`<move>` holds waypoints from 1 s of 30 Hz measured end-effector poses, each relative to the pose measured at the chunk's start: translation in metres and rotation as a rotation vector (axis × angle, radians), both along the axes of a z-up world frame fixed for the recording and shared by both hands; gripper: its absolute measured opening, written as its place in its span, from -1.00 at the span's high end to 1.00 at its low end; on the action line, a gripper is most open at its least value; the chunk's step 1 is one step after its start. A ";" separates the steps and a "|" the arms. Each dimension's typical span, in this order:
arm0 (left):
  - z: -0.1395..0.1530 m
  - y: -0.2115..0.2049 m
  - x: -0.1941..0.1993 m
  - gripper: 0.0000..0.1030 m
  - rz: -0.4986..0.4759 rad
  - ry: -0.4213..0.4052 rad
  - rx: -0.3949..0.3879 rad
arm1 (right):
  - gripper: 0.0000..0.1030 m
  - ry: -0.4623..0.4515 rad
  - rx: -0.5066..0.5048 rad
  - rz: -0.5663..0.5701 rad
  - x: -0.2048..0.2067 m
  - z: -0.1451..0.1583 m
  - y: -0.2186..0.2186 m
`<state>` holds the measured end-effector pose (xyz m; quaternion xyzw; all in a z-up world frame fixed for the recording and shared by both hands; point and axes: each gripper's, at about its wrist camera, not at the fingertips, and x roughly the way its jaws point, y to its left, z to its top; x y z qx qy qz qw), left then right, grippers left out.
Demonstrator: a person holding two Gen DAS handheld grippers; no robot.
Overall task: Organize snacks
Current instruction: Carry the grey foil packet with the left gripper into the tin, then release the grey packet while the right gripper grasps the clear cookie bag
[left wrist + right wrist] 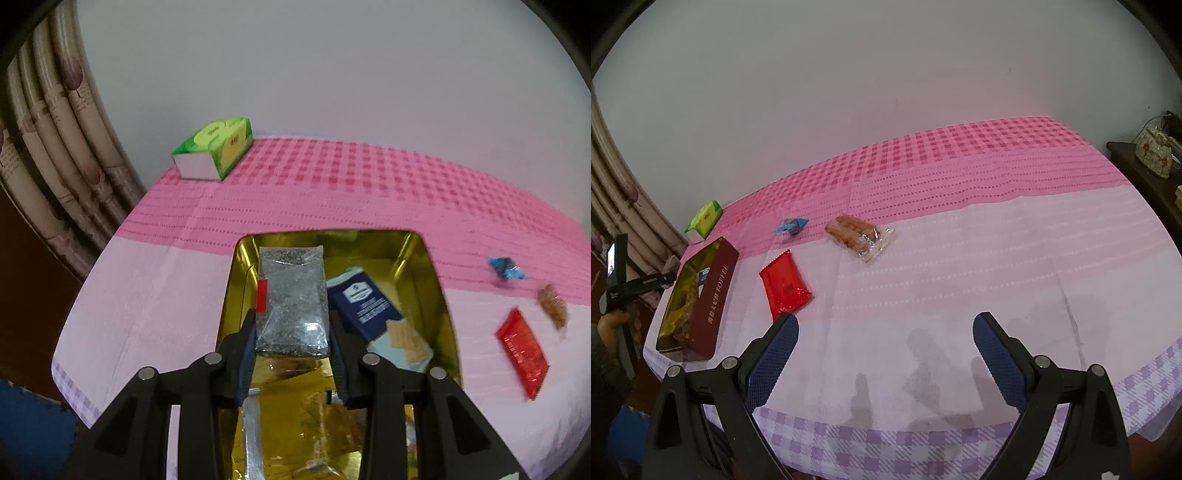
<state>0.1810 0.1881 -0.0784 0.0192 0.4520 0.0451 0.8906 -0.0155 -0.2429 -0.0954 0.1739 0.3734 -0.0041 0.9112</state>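
Plain pale wall behind, and a tabletop point(960, 266) under a pink-and-lilac checked cloth. The left tool point(291, 325) is clamped on a clear packet of dark grains point(293, 299), held right over the open gold-lined toffee tin point(441, 295), where a navy blue box point(364, 302) lies tilted among other wrappers. Over on the right, the right tool point(884, 354) hangs above bare cloth, jaws spread wide, nothing between them. Out on the cloth: a red packet point(785, 290) just beside the tin, a small blue wrapped candy point(792, 225) and a clear pack of biscuits point(855, 234) farther back. A green tissue box point(216, 147) sits at the far corner.
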 end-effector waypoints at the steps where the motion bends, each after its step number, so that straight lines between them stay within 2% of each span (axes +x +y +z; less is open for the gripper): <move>1: -0.002 0.001 0.001 0.32 0.004 0.006 0.006 | -0.84 0.002 0.002 -0.001 0.001 -0.001 0.000; 19: -0.030 0.004 0.017 0.32 0.059 0.068 0.050 | -0.84 0.014 -0.004 0.008 0.003 -0.004 0.001; 26: -0.037 0.009 0.020 0.30 0.079 0.093 0.029 | -0.84 0.018 -0.005 0.013 0.004 -0.005 0.000; 30: -0.035 0.011 0.016 0.03 0.094 0.069 0.001 | -0.84 0.019 -0.007 0.015 0.005 -0.005 0.001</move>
